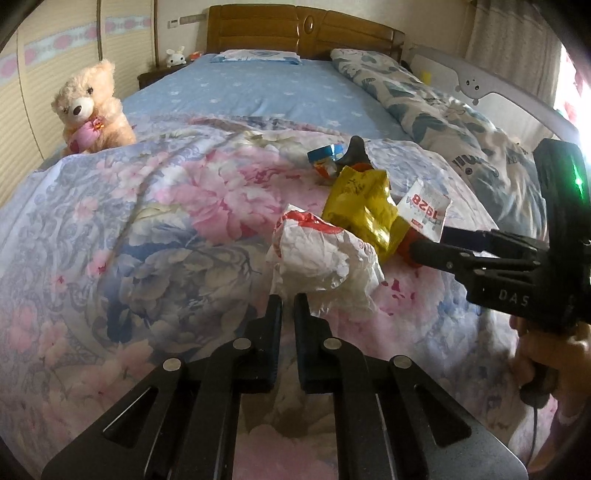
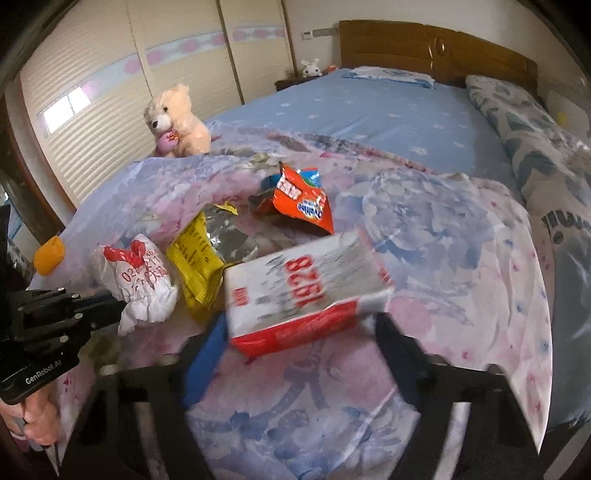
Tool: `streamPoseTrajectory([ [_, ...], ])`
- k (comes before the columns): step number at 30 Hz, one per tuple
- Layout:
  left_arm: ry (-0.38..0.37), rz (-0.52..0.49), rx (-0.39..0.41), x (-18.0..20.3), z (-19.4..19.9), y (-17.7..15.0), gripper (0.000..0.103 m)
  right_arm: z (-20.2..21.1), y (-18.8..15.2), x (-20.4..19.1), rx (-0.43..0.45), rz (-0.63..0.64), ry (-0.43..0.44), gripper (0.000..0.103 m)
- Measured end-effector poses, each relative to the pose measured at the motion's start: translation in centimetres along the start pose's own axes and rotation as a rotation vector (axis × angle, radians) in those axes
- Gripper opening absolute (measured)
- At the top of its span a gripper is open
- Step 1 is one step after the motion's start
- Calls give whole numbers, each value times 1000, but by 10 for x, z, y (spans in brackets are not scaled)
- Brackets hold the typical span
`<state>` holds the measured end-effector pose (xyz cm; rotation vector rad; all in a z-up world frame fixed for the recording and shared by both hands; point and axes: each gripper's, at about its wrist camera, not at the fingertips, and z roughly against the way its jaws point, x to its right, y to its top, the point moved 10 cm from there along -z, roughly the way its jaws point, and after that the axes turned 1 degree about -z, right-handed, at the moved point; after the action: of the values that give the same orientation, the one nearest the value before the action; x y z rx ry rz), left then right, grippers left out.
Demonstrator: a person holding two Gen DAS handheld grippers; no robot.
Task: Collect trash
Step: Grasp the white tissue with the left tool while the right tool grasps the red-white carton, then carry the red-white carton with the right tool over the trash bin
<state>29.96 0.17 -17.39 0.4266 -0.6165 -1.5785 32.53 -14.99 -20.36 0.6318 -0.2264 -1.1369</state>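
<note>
trash lies in a loose cluster on the floral quilt (image 1: 155, 221), and both grippers come at it from the near edge of the bed. the left gripper (image 1: 288, 304) has its jaws drawn nearly together at the lower edge of the crumpled white wrapper (image 1: 325, 258); a fold of the paper seems pinched between the tips, though the contact itself is hard to make out. gripping it by a loose edge is likely the easy way to lift something so light and shapeless.

the right gripper (image 2: 301, 332) stands partly open, one finger on either side of the red-and-white carton (image 2: 310, 284), which sits between them; the blur hides whether the pads press on it, so a hold cannot be told. just beside the carton lie the yellow packet (image 2: 195, 266) and, farther back, the orange snack bag (image 2: 303, 203).

the quilt is soft and rumpled, so pieces may sink or slide when nudged. beyond it stretch a blue sheet (image 1: 280, 92), a teddy bear (image 1: 92, 107), a wooden headboard (image 1: 303, 29) and a slatted wardrobe (image 2: 122, 99).
</note>
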Motion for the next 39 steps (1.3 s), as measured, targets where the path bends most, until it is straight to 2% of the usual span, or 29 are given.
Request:
streamPoseTrajectory([
  [1, 1, -1, 3, 0, 1, 0, 7, 1, -1, -1, -3, -15, 14, 54],
  [4, 3, 4, 4, -2, 7, -4, 7, 7, -8, -2, -2, -53, 23, 45],
  [6, 8, 14, 10, -6, 11, -7, 7, 12, -12, -6, -5, -89, 71, 43],
  [8, 13, 30, 18, -10, 15, -7, 10, 19, -18, -5, -7, -123, 61, 43],
  [9, 17, 39, 21, -12, 16, -7, 17, 23, -19, -4, 1, -147, 53, 47],
  [10, 21, 52, 24, -14, 16, -5, 34, 26, -18, -4, 12, -176, 53, 48],
  [11, 26, 63, 24, -17, 16, -4, 46, 30, -17, -3, 28, -211, 57, 48],
  [12, 33, 72, 28, -18, 16, -2, 64, 33, -15, -1, 40, -235, 46, 48],
  [14, 36, 72, 46, -19, 16, 4, 66, 34, -8, 4, 64, -293, 2, 56],
  [16, 38, 54, 44, -18, 12, 8, 67, 29, 1, 9, 76, -359, -18, 71],
  [17, 43, 43, 38, -18, 8, 9, 67, 25, 3, 11, 75, -384, -31, 73],
  [21, 26, 31, 18, -18, -5, 10, 63, 7, 18, 22, 77, -477, -86, 75],
  [23, 12, 27, 6, -16, -9, 9, 53, -6, 22, 25, 48, -511, -94, 75],
  [25, -16, 26, -5, -12, -13, 7, 36, -12, 23, 24, 39, -481, -121, 76],
  [28, -33, 4, -3, -5, -12, 6, 12, -12, 22, 18, 30, -417, -99, 68],
  [31, -23, -16, 8, 1, -7, 5, 5, 0, 14, 15, 21, -391, -59, 51],
  [39, -43, -13, 8, 7, 14, -9, 5, 46, -32, 7, -43, -354, 56, 49],
])
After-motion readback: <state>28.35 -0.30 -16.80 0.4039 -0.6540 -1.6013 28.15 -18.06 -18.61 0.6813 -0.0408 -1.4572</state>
